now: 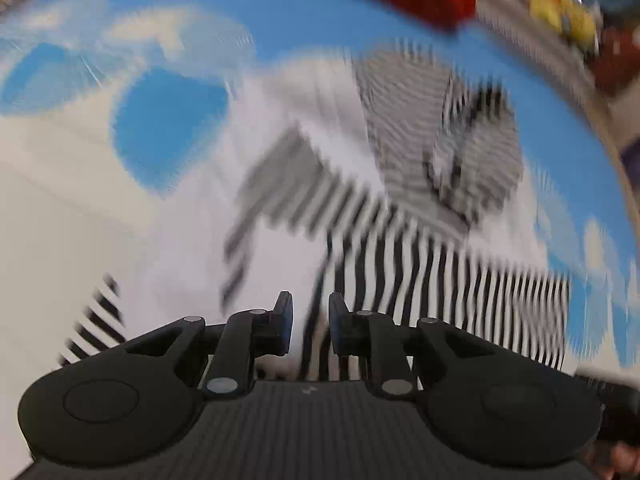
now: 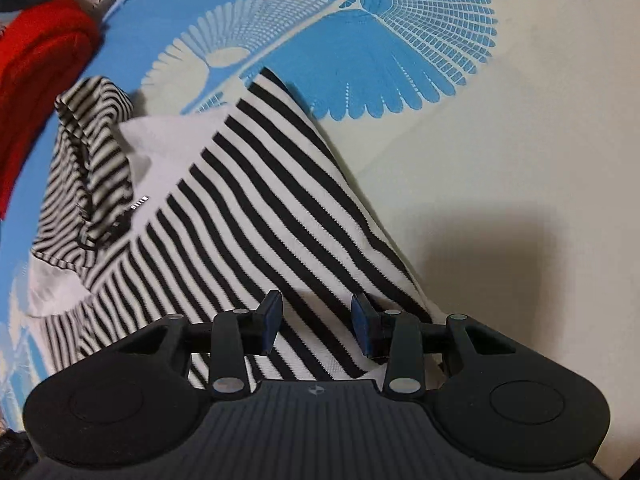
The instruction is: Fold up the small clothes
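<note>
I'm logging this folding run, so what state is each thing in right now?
Striped top: partly folded, lying on the patterned cloth, hood bunched at one end.
Red garment: heaped at the cloth's edge.
Left gripper: jaws narrowly apart, holding nothing; view blurred.
Right gripper: jaws open over the striped top.

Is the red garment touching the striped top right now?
Apart. The right wrist view shows a strip of blue sheet between the red garment and the striped top.
</note>
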`<action>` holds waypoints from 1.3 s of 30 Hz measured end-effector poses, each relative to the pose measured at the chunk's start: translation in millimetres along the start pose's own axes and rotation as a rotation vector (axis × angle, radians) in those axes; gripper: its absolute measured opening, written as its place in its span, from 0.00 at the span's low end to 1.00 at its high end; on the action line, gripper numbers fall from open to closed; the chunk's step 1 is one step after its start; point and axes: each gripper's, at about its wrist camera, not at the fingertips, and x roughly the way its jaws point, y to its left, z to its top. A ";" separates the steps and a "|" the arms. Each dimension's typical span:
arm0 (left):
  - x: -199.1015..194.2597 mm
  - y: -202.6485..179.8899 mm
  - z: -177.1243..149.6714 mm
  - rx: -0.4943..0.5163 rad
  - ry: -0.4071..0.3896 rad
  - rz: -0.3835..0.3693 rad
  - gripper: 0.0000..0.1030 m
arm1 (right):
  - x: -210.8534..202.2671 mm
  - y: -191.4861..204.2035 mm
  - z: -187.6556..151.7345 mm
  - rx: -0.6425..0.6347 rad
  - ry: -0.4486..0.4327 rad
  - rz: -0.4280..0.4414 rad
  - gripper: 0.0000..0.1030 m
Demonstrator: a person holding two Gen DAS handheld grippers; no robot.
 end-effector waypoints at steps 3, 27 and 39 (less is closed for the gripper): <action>31.6 17.3 -6.3 -0.046 0.138 0.004 0.21 | -8.6 8.0 -1.0 -0.031 -0.044 -0.031 0.39; -38.0 -41.3 8.3 0.292 -0.358 0.151 0.76 | -60.2 56.4 -7.1 -0.497 -0.279 -0.050 0.54; -43.3 -60.9 8.5 0.423 -0.467 0.137 0.84 | -77.5 48.1 1.5 -0.572 -0.295 -0.059 0.61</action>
